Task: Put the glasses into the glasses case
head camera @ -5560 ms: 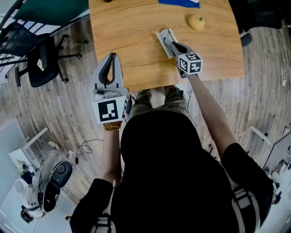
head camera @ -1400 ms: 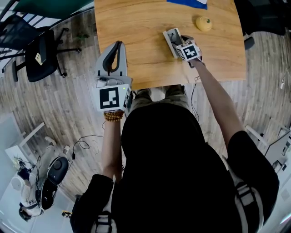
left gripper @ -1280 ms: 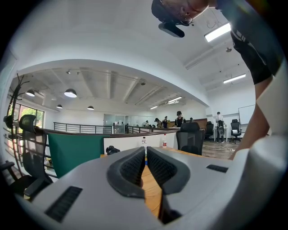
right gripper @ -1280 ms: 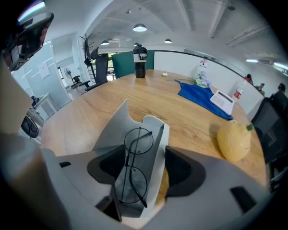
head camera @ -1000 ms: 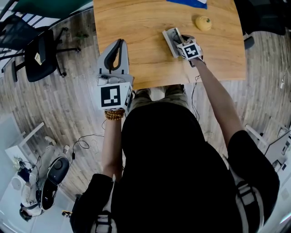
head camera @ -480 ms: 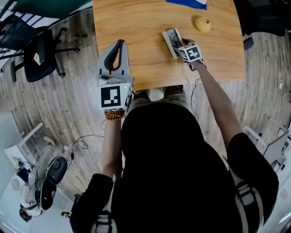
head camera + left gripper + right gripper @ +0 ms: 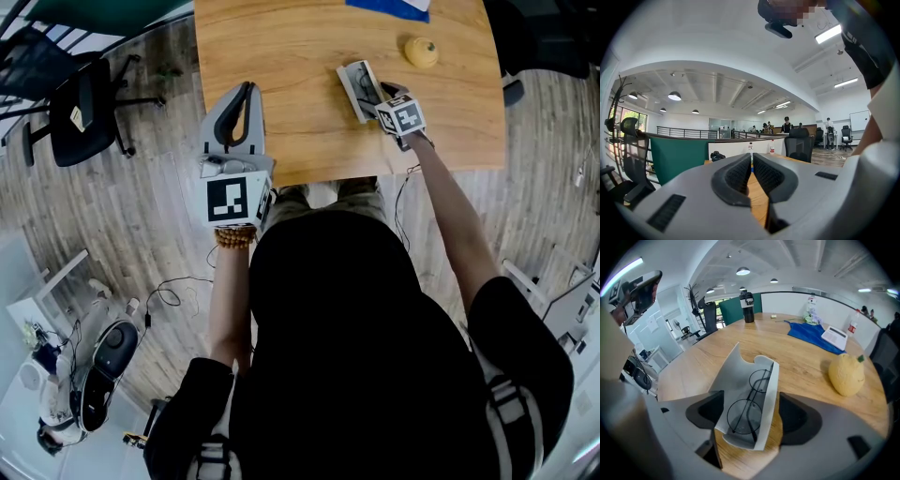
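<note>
A grey glasses case lies open on the wooden table, and round wire-rimmed glasses rest inside it. My right gripper tilts down over the case's near end. Its jaws have just been opening and now stand wide on either side of the case, with neither pad pressing on it. In the head view the case sits just beyond the right gripper. My left gripper hovers level at the table's front left edge. Its jaws are shut with nothing between them.
A yellow lemon-like fruit sits to the right of the case, also visible in the head view. Farther back lie a blue cloth bearing a white object, and a black bottle. An office chair stands left of the table.
The right gripper has drawn back a little from the case toward the person, and its jaws have spread apart. The glasses stay in the case. The left gripper has kept still.
</note>
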Tool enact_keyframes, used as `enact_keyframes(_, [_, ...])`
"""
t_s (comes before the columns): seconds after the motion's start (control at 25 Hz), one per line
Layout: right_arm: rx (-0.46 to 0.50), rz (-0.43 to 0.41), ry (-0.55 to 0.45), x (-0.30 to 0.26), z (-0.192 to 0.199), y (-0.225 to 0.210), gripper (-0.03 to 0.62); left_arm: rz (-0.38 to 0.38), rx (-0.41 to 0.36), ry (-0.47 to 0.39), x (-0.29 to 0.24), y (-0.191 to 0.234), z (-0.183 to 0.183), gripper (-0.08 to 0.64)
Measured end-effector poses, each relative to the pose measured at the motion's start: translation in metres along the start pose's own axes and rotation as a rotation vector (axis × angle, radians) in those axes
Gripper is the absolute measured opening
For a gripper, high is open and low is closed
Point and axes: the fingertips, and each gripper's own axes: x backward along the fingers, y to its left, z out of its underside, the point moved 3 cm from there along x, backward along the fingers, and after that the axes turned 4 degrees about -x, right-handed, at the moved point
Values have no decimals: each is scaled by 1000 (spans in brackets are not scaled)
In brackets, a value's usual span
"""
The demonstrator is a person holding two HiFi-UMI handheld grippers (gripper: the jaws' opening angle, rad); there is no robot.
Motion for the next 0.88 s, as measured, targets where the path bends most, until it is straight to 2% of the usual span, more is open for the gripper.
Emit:
enact_keyframes(0.24, [20,-18,44,5,25,-6,373,10,2,-1,-1,-1,3,32])
enact_keyframes(0.44, [-110,-12,-13,9,28,-20,354,23,0,2,-2,-7,4,32])
enact_keyframes(0.72, [-74,3,-3,5,26,-21,345,28,-9,8,-3,-9,1,32])
enact_keyframes(0.88, [-91,15,-47,12,20,-25,350,31,-21,14,-7,-10,4,32])
